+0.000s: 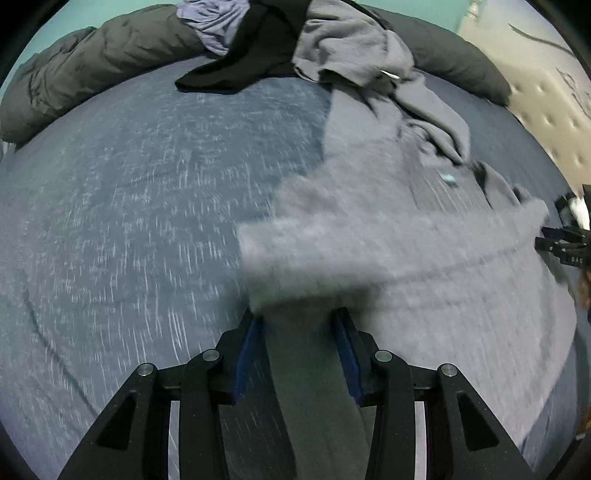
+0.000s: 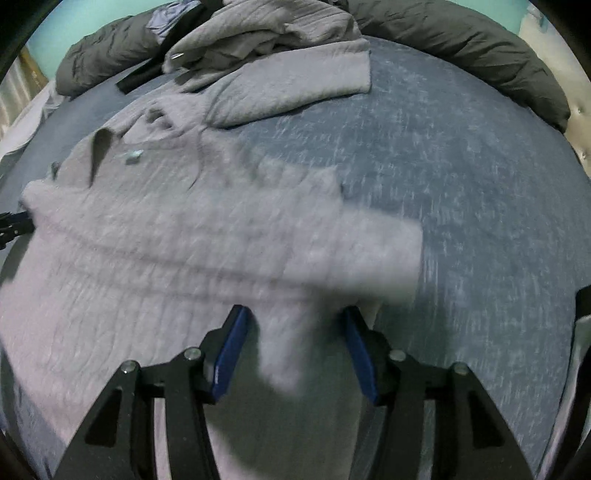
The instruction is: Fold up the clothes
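On the blue bed (image 1: 129, 192) we note the grey garment (image 1: 424, 236) lying spread flat and not visibly folded, its edge between the spread jaws of our left hand-held gripper (image 1: 299, 325) and right hand-held gripper (image 2: 295, 325), unpinched; a heap of clothes (image 2: 266, 33) waits behind.

hand-held grippers: 2 – left hand-held gripper (image 1: 297, 325), right hand-held gripper (image 2: 297, 325) | grey tops: 2 – spread grey top (image 2: 155, 229), crumpled grey top (image 2: 280, 74) | black garment (image 1: 236, 70): 1 | lilac garment (image 1: 210, 22): 1 | dark duvet (image 1: 92, 62): 1 | bed (image 1: 129, 184): 1
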Motion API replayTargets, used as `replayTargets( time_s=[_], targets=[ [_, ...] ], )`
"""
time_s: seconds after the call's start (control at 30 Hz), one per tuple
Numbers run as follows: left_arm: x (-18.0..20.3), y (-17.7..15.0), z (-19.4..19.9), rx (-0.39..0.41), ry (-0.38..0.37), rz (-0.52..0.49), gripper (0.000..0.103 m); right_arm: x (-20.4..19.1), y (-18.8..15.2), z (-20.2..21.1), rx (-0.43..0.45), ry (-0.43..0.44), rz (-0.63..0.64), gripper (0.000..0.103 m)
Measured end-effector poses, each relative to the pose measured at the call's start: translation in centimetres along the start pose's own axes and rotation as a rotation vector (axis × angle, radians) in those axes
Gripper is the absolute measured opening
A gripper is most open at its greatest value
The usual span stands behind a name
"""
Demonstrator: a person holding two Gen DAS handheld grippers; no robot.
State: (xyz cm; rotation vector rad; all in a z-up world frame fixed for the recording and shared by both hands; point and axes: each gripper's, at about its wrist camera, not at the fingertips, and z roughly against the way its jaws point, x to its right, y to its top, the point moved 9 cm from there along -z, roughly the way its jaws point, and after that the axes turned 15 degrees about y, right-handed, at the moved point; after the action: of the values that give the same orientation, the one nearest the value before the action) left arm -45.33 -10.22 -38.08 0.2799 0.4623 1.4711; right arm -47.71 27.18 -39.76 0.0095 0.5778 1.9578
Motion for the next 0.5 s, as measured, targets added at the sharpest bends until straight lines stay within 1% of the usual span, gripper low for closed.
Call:
replayTargets(
  time_s=[0.1, 0.2, 0.3, 0.33, 0.37, 0.4, 0.47, 0.5],
  targets=[
    [-0.2, 1.8, -0.7, 0.018, 0.015, 0.003, 0.045, 0.7, 2.2, -0.2, 0.029, -0.029, -0.004, 0.055],
    [-1.1, 4.3, -0.6, 0.065, 0.033, 0.041, 0.045, 1.3, 4.9, 0.3, 0.09, -0.066, -0.012, 0.055],
    [-3.3, 7.3, 0.0, 0.123, 0.058, 0.143, 0.045, 2.6, 7.5, 1.9, 0.175, -0.109, -0.047, 0.055],
    [-4.2, 8.1, 0.3, 0.142, 0.052, 0.191, 0.045, 3.0, 8.3, 2.6, 0.205, -0.122, -0.062, 0.055],
    [-4.7, 8.5, 0.1, 0.136, 0.034, 0.209, 0.045, 3.6, 9.0, 3.5, 0.243, -0.125, -0.079, 0.055],
    [-4.7, 8.5, -0.2, 0.124, 0.027, 0.204, 0.045, 3.8, 9.5, 3.8, 0.264, -0.113, -0.088, 0.055],
    [-4.6, 8.1, -0.8, 0.106, 0.007, 0.184, 0.045, 4.5, 9.9, 4.3, 0.272, -0.076, -0.101, 0.055],
    [-4.4, 7.7, -0.9, 0.103, -0.007, 0.17, 0.047, 4.8, 9.5, 4.2, 0.266, -0.068, -0.106, 0.055]
  ],
)
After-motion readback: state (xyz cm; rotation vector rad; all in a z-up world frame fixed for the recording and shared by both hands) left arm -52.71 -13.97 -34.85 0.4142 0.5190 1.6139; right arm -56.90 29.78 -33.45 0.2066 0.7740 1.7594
